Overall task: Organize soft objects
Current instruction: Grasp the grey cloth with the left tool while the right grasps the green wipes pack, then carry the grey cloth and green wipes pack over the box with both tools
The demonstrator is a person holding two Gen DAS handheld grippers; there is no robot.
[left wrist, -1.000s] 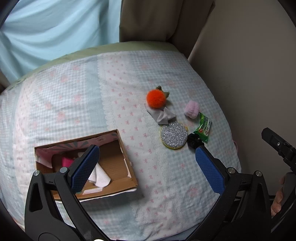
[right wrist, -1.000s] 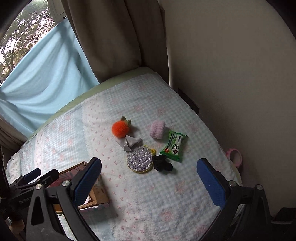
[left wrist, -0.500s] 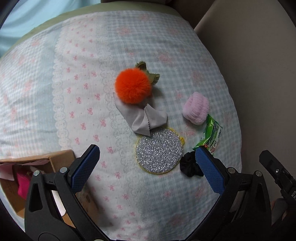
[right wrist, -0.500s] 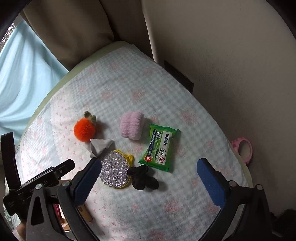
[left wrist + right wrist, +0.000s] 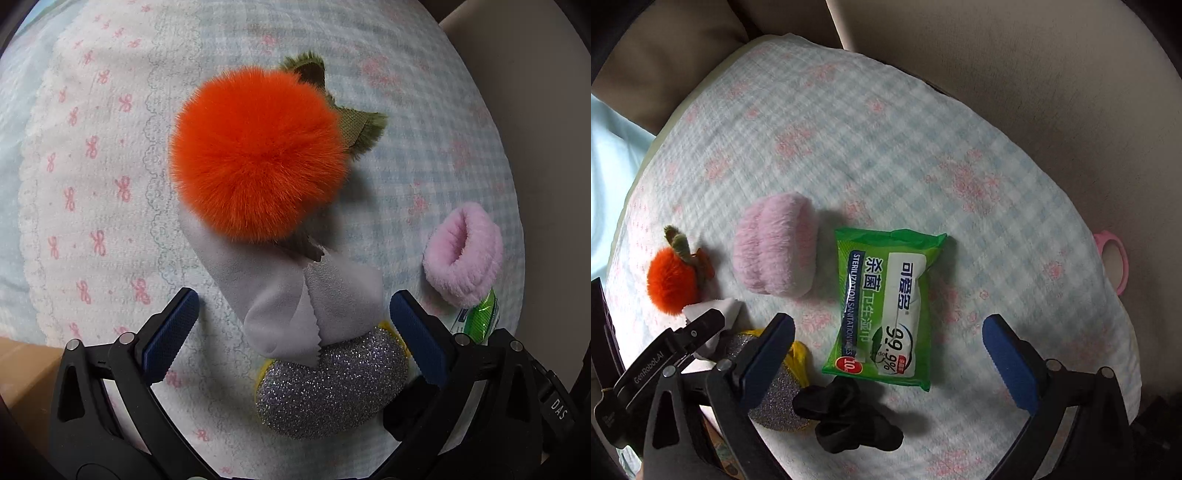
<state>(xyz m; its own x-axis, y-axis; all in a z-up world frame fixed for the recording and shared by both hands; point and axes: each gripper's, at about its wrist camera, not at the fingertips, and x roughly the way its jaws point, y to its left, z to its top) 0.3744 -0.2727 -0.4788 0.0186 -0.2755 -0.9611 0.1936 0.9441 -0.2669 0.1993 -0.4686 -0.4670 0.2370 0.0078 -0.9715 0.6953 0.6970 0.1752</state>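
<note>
An orange fluffy pompom (image 5: 255, 151) with green leaves lies on the bedspread, partly on a grey cloth (image 5: 291, 295). The cloth overlaps a silver glitter pad (image 5: 328, 387). My left gripper (image 5: 291, 332) is open, its fingers on either side of the cloth, just above it. A pink fluffy scrunchie (image 5: 463, 254) lies to the right. In the right wrist view my right gripper (image 5: 886, 354) is open above a green wet-wipes pack (image 5: 886, 306). The pink scrunchie (image 5: 775, 247), the pompom (image 5: 672, 280) and a black scrunchie (image 5: 849, 413) lie around it.
A cardboard box corner (image 5: 22, 365) shows at the lower left. The bed (image 5: 886, 129) ends at a beige wall (image 5: 1034, 55) on the right. A pink ring (image 5: 1113, 258) lies beside the bed edge. Curtains (image 5: 665, 55) hang at the back.
Both grippers have moved forward and down toward the objects. The left one has closed in on the grey cloth and the right one on the wipes pack. The box has slid almost out of view.
</note>
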